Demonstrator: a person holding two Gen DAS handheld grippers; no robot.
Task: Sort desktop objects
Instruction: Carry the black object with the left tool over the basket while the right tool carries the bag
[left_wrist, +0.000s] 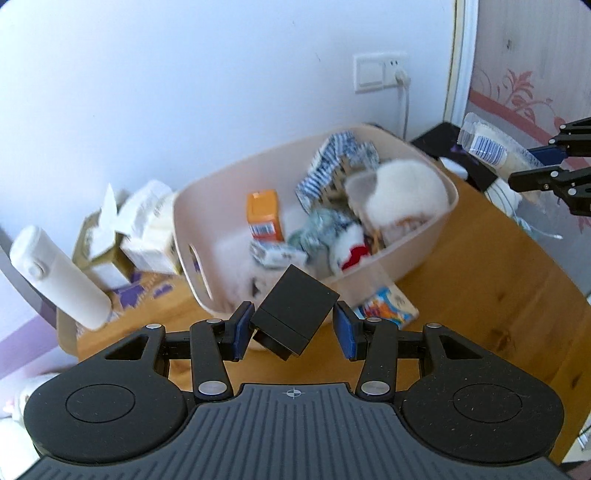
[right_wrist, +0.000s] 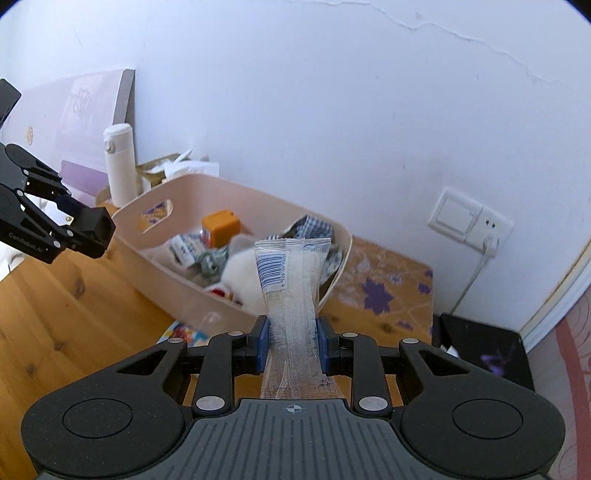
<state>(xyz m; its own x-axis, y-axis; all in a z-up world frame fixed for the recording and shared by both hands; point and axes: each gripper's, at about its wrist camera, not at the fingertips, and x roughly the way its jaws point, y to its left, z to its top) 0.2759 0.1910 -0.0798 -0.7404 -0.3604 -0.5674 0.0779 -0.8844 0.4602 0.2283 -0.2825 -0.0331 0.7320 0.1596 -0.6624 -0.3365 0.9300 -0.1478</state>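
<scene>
Above the cluttered pink bin (left_wrist: 424, 254), a matte black box (left_wrist: 295, 310), tilted.

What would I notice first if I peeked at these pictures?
Probably the pale bin on the wooden table, stuffed with jumbled things like an orange box. Then the two claws in front of it: the left claw grips a tilted black box, and the right claw pinches a clear packet.
</scene>
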